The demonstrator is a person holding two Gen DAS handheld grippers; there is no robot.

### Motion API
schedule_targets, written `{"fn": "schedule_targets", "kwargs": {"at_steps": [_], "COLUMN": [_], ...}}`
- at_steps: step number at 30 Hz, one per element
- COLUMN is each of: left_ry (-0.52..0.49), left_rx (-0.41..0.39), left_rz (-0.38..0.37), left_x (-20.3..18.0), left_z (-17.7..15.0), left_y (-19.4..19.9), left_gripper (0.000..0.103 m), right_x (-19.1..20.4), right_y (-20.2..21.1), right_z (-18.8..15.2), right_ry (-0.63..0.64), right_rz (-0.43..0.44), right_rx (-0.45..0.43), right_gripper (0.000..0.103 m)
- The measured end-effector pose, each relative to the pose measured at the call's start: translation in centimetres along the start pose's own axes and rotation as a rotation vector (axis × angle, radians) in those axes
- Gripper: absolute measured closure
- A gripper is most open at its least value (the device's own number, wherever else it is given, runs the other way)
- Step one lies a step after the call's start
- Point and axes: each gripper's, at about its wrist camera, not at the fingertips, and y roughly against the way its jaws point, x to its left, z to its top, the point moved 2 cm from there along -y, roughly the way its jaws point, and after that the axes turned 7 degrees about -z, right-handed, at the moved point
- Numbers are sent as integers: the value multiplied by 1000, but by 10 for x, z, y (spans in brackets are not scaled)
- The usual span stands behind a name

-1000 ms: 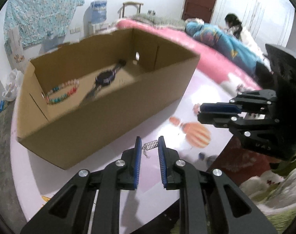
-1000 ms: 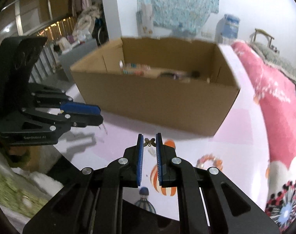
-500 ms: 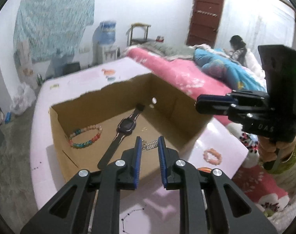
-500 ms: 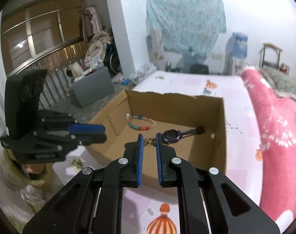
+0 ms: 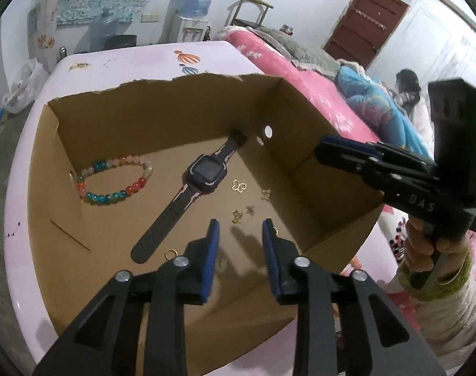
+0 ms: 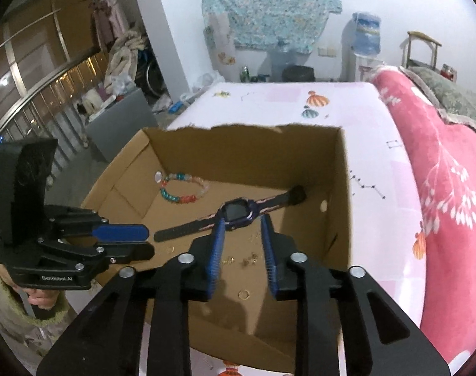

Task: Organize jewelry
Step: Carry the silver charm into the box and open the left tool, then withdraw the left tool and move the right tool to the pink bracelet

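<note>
Showing only leftward: butterfly charm [image 5: 239, 185] (right fingers [image 6: 218, 244] block it).

Brown cardboard box [image 5: 316, 163] is showing a multicoloured bead bracelet [image 5: 112, 181], a black-and-purple watch [image 5: 203, 175] and gold charms [image 5: 239, 185], on a pale pink balloon-printed desk [image 6: 379, 188].

In the left wrist view, raised letters reading "DAS" stand on the side of the black plastic right gripper [image 5: 324, 150], near its handle. In the right wrist view, small white lettering along the lower edge of the black plastic left gripper [image 6: 134, 241] reads what looks like "GenRobot.AI", though the print is small. No other text is legible.
</note>
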Motion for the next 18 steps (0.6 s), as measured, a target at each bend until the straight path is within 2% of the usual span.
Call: {"fn": "schedule_targets", "kwargs": {"at_steps": [6,10,13,18], "left_ry": [12,1,-14,-85], "left_rx": [-51,-88,-109,-144], "left_rz": [1,15,30,81], "left_x": [0,-6,-14,-37], "left_z": [2,2,-2,-19], "left_y": [18,31,41,62], "left_gripper": [70,65,59,41], "right_x": [-15,-25,-30,-38], "right_y": [20,42,62,93], "right_z": [4,2,-3,-21], "right_ry": [-34,-65,-85,-136], "right_rz": [-11,-30,-53,-76], "right_rx": [-64,-109,-150,-202], "right_gripper": [68,55,50,44]}}
